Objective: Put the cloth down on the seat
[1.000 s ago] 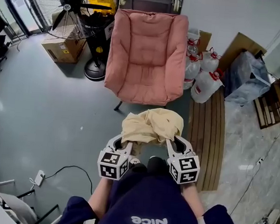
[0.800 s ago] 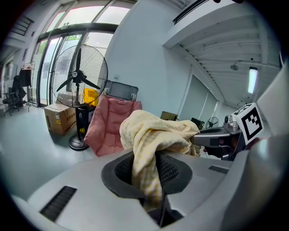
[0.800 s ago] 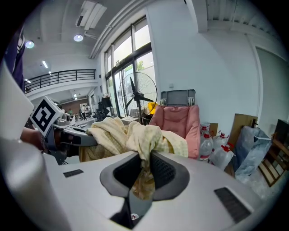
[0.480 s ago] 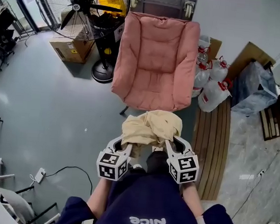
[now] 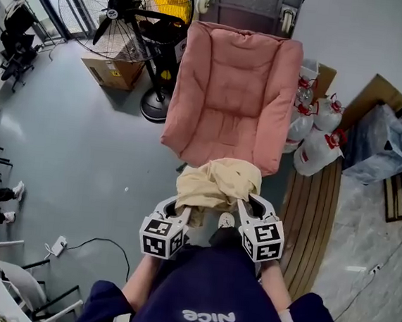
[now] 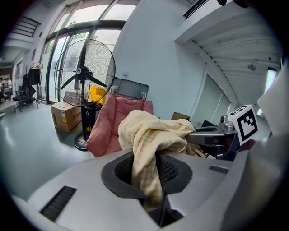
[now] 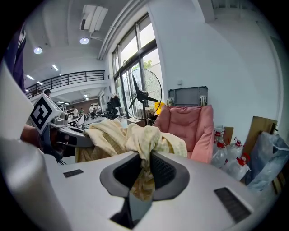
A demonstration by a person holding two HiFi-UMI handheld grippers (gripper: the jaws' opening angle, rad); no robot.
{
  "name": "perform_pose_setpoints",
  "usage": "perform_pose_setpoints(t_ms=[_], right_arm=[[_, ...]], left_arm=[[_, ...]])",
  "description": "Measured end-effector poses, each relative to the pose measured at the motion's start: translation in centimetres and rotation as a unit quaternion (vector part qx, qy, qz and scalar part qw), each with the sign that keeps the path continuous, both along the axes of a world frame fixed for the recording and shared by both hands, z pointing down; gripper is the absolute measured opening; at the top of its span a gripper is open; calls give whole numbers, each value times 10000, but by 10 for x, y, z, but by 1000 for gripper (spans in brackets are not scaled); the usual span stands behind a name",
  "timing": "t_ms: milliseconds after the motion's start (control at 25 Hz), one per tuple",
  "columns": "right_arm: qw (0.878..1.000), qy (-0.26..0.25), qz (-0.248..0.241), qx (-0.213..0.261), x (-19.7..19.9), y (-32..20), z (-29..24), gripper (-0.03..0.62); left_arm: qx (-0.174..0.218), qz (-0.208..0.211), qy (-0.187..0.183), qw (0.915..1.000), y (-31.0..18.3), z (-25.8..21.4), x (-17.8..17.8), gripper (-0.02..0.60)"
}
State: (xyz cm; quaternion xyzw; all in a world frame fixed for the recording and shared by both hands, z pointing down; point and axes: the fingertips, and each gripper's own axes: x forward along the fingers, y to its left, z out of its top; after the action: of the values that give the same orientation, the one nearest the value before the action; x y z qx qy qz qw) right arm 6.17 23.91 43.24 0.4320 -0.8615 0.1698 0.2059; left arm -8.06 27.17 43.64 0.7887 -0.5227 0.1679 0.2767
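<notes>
Over the last second the pink seat [image 5: 230, 89] has drawn nearer in the head view, so the cloth [image 5: 218, 185], which hung short of it, now overlaps the cushion's front edge; the grippers keep the same place in the frame. The cloth is pale yellow and bunched into a loose heap; it hangs in the air between the two grippers, just ahead of the person's dark top [image 5: 206, 292], and both gripper views show it raised with the seat standing beyond it, not lying on the cushion. The left gripper [image 5: 178, 206] has its jaws nearly pressed together, pinching a fold at the cloth's left end; the right gripper [image 5: 247, 206] pinches a fold at the right end in the same way; the marker cubes sit side by side below the heap. Left of the seat stands a pedestal fan [image 5: 131, 8] with a cardboard box [image 5: 114, 70] beside its base; to the right are water jugs [image 5: 315, 150] with red caps, and a slatted wooden panel [image 5: 311, 224] lies on the grey floor [image 5: 67, 151]; a cable [image 5: 101, 242] trails at lower left.
</notes>
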Motion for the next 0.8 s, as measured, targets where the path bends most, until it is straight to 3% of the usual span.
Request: perform_pose_setpoints(t_ms=[400,600,800], right_arm=[[9993,-31,-377,-10,39,-100,5,78],[9987,-23,-487,-116,63,-134,13,78],[9989,-23,-398,-243,79,-155,22,78]], left_arm=[[2,-288,-44,9996,-94,4,43,78],[-46,-353,139,9993,-128,7,74,78],[-173,-298,85,9994,-148,17,88,78]])
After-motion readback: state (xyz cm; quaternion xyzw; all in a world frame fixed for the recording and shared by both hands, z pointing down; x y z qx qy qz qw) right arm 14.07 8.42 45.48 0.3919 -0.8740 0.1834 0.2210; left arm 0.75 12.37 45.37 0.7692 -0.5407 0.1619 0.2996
